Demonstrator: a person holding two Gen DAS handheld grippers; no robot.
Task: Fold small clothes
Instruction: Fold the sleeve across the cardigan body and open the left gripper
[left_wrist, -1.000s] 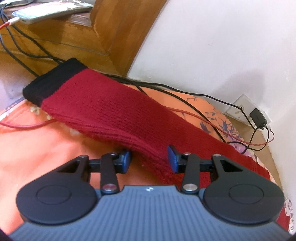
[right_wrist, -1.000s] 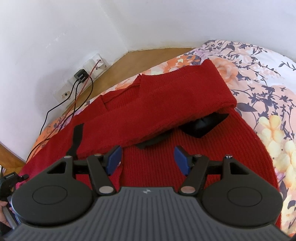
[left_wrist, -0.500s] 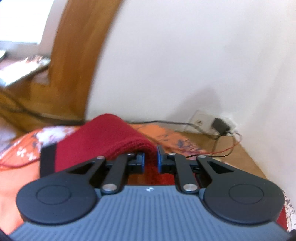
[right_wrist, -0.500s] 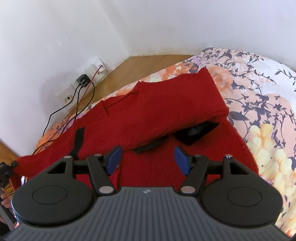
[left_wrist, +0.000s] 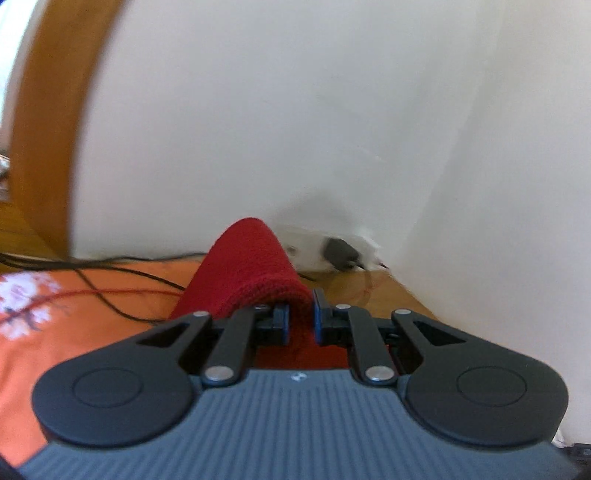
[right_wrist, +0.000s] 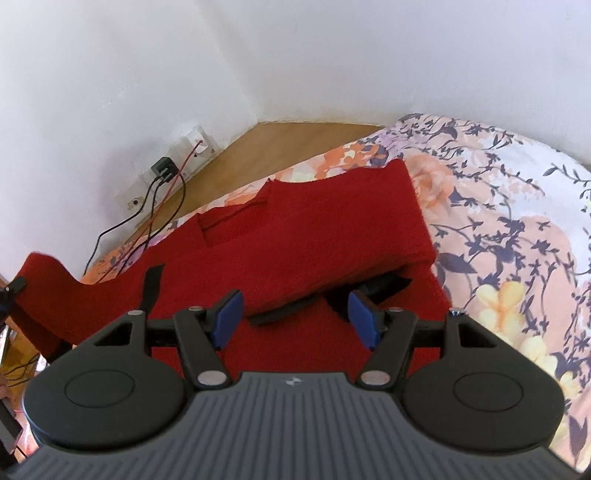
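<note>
A red knit sweater (right_wrist: 295, 236) with black cuffs lies on the floral bedspread (right_wrist: 517, 221). One sleeve is folded across its body, its black cuff (right_wrist: 384, 286) sticking out below. The other red sleeve (left_wrist: 251, 273) is raised off the bed, and my left gripper (left_wrist: 299, 321) is shut on its edge. In the right wrist view that lifted sleeve (right_wrist: 44, 288) arches up at the far left. My right gripper (right_wrist: 293, 317) hovers open above the sweater body, nothing between its blue pads.
A white wall runs close behind the bed, with a socket strip and a black charger (right_wrist: 164, 170). Black and red cables (right_wrist: 155, 210) trail from it over the bed edge. A wooden frame (left_wrist: 48, 122) stands at the left. A wooden floor (right_wrist: 280, 147) shows in the corner.
My left gripper went from open around the sleeve to shut on it, then lifted the sleeve up and swung toward the wall. My right gripper rose slightly and stayed open.
</note>
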